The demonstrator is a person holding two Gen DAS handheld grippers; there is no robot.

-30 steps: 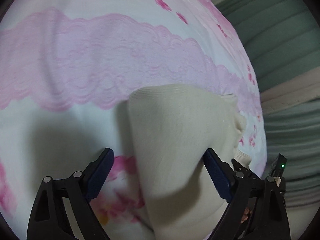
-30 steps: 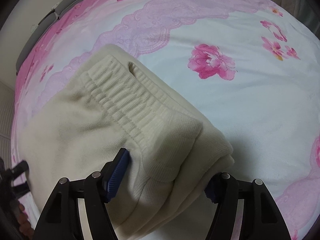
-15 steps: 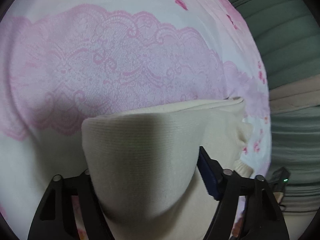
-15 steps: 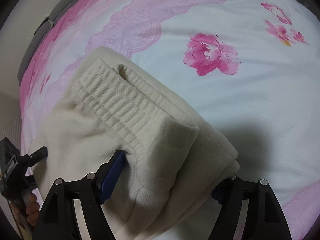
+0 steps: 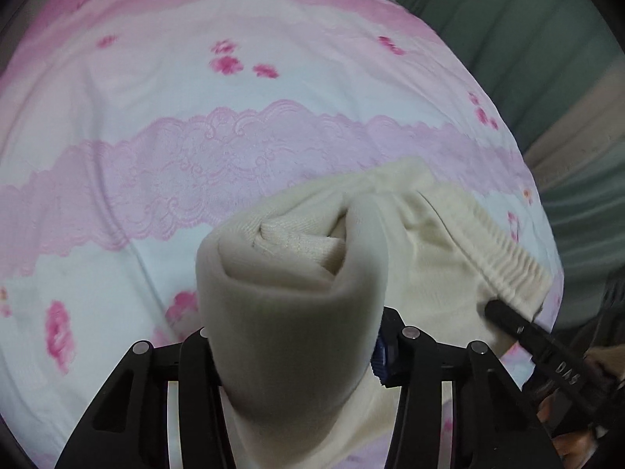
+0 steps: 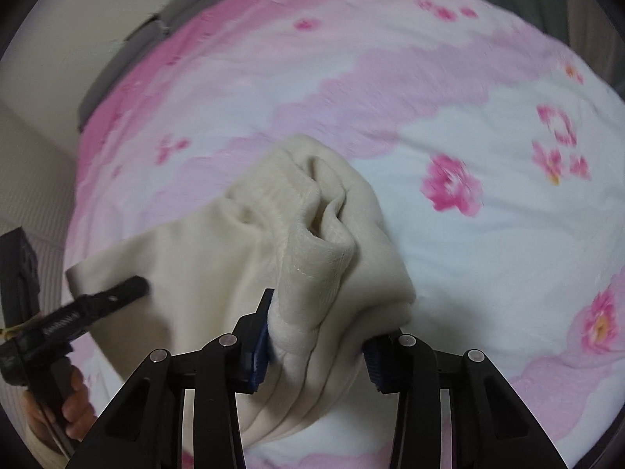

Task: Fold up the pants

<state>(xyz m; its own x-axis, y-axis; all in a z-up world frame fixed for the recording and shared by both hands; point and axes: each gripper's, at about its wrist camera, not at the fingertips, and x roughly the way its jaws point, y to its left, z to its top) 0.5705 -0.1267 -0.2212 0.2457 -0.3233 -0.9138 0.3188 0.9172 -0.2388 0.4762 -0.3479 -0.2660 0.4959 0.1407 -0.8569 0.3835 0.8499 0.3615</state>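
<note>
Spanning the gap between both grippers, the cream pants [image 5: 297, 312] are being pinched at opposite ends by left fingers [image 5: 381, 355] and right fingers [image 6: 258, 351], just closed, above the bed [image 6: 488, 265].

Ahead of both claws we see open pink floral bedspread [image 5: 234, 148], free to cross. Cream pants [image 5: 289, 312] fill each claw's gap. Green curtain [image 5: 547, 58] bounds the left claw's right side.
</note>
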